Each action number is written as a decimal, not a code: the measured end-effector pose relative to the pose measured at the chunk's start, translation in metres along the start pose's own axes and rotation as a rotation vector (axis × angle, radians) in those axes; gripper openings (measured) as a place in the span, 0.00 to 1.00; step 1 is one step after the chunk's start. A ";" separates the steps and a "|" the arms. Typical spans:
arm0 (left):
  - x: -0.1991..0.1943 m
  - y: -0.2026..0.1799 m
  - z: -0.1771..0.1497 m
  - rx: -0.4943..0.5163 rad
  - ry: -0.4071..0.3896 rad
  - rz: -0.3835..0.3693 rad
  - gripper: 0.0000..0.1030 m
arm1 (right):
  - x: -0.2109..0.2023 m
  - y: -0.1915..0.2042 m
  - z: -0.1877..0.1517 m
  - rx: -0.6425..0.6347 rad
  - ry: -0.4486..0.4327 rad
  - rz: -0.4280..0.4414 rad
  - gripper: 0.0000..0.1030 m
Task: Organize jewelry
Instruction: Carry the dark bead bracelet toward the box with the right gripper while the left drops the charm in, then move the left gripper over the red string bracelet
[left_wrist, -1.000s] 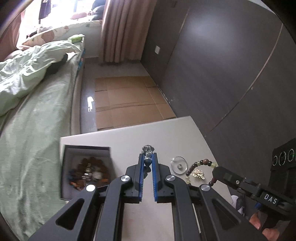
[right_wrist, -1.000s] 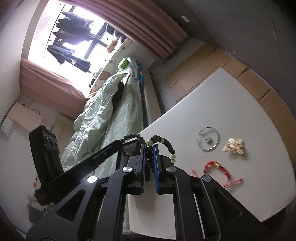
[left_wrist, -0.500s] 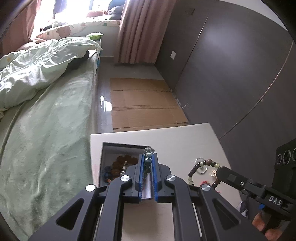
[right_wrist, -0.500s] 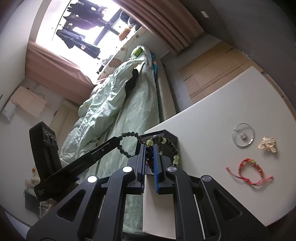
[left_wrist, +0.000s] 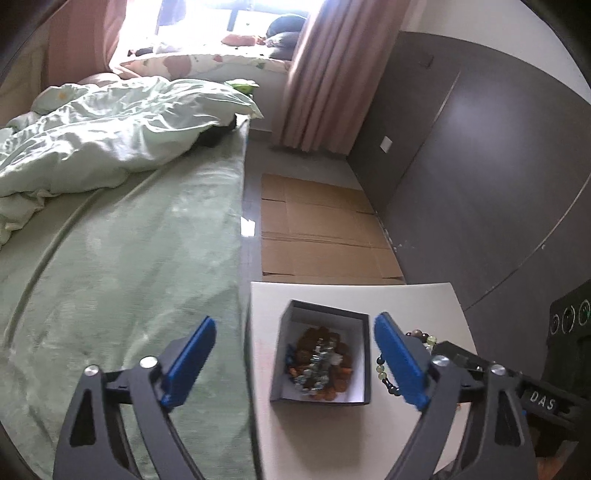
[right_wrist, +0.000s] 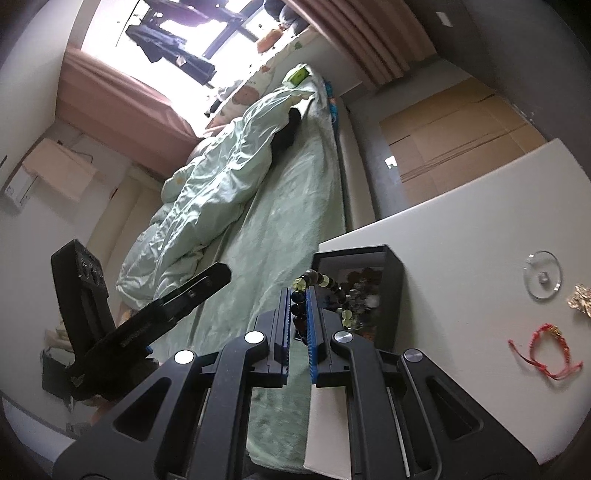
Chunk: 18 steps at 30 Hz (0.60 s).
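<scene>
Hovering above the dark box (left_wrist: 320, 357), the left claw (left_wrist: 295, 363) is opening, its blue pads spread wide with nothing pressed between them; the box, filled with a heap of brown and blue beads (left_wrist: 317, 363), shows in the gap. The box sits on the white counter (left_wrist: 332, 443) near the edge beside the green bed (left_wrist: 129, 258). The right claw (right_wrist: 298, 314) is clenched on a bead bracelet (right_wrist: 325, 284), whose dark and pale-green beads arch out past the fingertips over the box (right_wrist: 391, 295). Farther along the counter (right_wrist: 461, 258) lie a clear round dish (right_wrist: 543, 275), a gold ornament (right_wrist: 580, 299) just beside it, and a red cord bracelet (right_wrist: 546, 349) nearer the camera.
</scene>
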<state>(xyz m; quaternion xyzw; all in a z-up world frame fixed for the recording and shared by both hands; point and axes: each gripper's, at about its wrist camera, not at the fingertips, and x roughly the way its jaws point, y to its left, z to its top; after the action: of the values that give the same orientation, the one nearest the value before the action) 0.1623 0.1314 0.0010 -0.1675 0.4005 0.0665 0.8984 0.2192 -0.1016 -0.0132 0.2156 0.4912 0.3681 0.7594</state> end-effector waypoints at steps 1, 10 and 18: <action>-0.003 0.004 -0.001 -0.004 -0.004 0.007 0.87 | 0.003 0.003 0.000 -0.004 0.004 0.001 0.09; -0.010 0.029 -0.005 -0.050 -0.016 0.045 0.92 | 0.039 0.022 0.011 -0.030 0.100 -0.069 0.39; -0.010 0.014 -0.010 -0.039 -0.016 0.028 0.92 | -0.003 -0.005 0.005 -0.004 0.001 -0.140 0.78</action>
<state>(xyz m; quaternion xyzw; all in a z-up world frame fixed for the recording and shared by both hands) 0.1450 0.1406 -0.0013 -0.1790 0.3943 0.0880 0.8971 0.2245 -0.1069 -0.0125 0.1788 0.5049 0.3153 0.7834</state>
